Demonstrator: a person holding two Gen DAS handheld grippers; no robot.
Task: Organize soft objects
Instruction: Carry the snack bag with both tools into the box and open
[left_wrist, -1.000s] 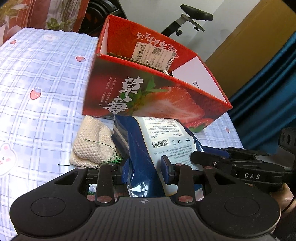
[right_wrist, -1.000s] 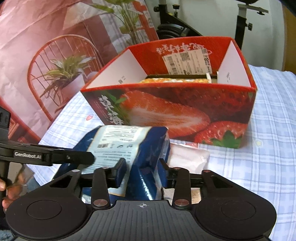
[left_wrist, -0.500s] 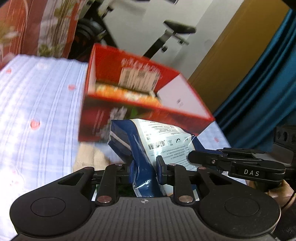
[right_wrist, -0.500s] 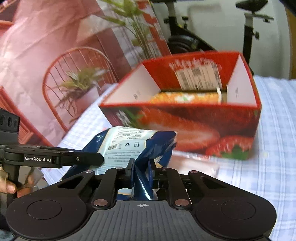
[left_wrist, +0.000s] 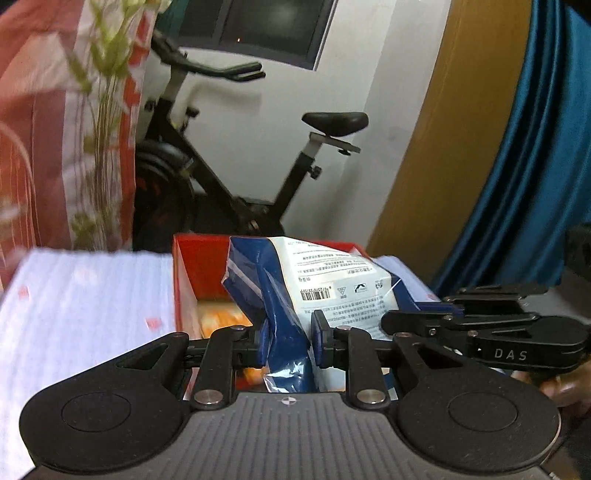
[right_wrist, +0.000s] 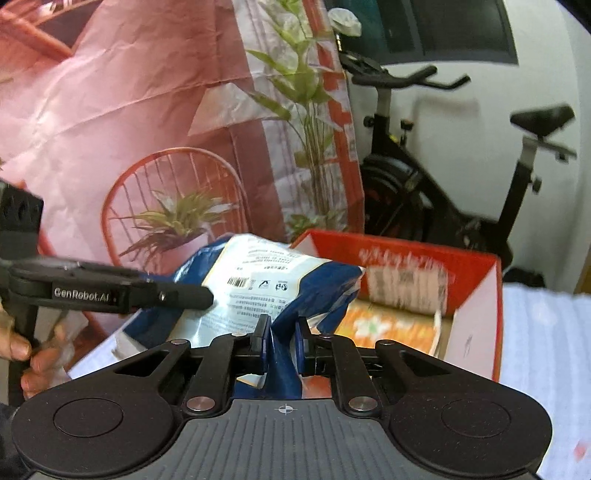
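A blue and white soft packet hangs in the air between both grippers. My left gripper is shut on one edge of it. My right gripper is shut on the other edge, where the packet bulges up. The packet is raised to about the rim of the red strawberry box, near its front left corner. The box is open and holds an orange packet on its floor. Each gripper shows in the other's view, the right one and the left one.
The box stands on a blue checked cloth with small strawberry prints. An exercise bike stands behind the table. A pink backdrop with a printed chair hangs at the left, a blue curtain at the right.
Both grippers have lifted the blue packet off the cloth and carried it up towards the box opening. The cream knitted item has dropped out of view.
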